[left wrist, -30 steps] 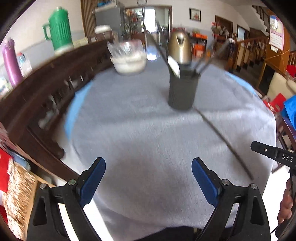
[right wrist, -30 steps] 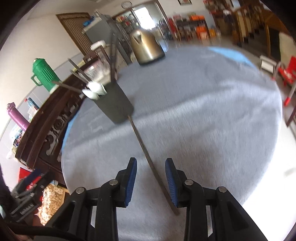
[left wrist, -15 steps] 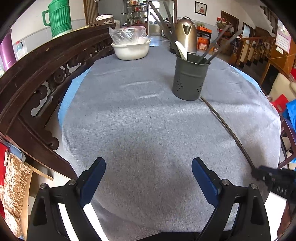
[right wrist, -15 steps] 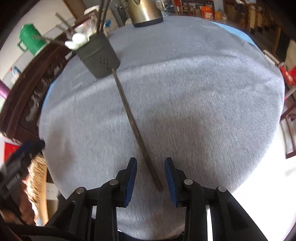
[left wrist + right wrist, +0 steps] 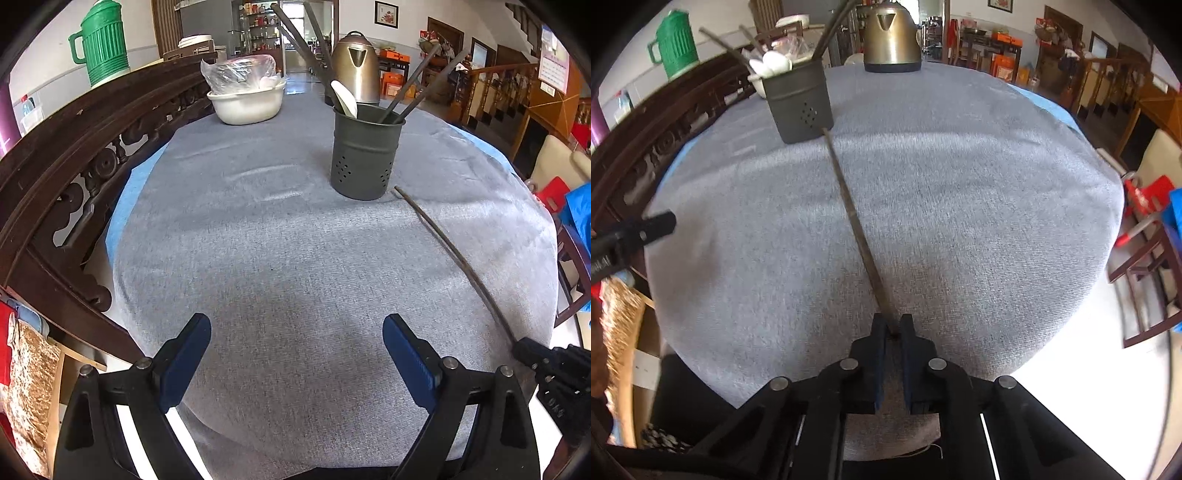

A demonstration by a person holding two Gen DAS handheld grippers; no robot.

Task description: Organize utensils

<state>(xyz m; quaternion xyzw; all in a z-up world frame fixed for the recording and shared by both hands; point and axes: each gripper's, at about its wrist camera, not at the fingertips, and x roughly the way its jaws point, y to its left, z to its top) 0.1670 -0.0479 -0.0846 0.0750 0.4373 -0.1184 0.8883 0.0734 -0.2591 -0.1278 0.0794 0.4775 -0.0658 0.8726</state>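
A long dark chopstick (image 5: 854, 218) lies on the grey tablecloth, its far end by the dark perforated utensil holder (image 5: 798, 106). My right gripper (image 5: 893, 325) is shut on the chopstick's near end at the table's front edge. In the left wrist view the chopstick (image 5: 448, 245) runs from the holder (image 5: 364, 151) to the right gripper (image 5: 532, 356) at the lower right. The holder has several chopsticks and a white spoon (image 5: 344, 99) in it. My left gripper (image 5: 296, 338) is open and empty above the cloth near the front edge.
A white basin (image 5: 245, 105) with a plastic bag and a brass kettle (image 5: 355, 68) stand at the far end of the table. A carved dark wooden bench back (image 5: 74, 155) runs along the left. A green jug (image 5: 101, 42) stands behind it. Chairs (image 5: 1145, 266) are at the right.
My right gripper has closed on the near end of the lying chopstick; it was open around it before. My left gripper has stayed open and settled low at the table's front edge.
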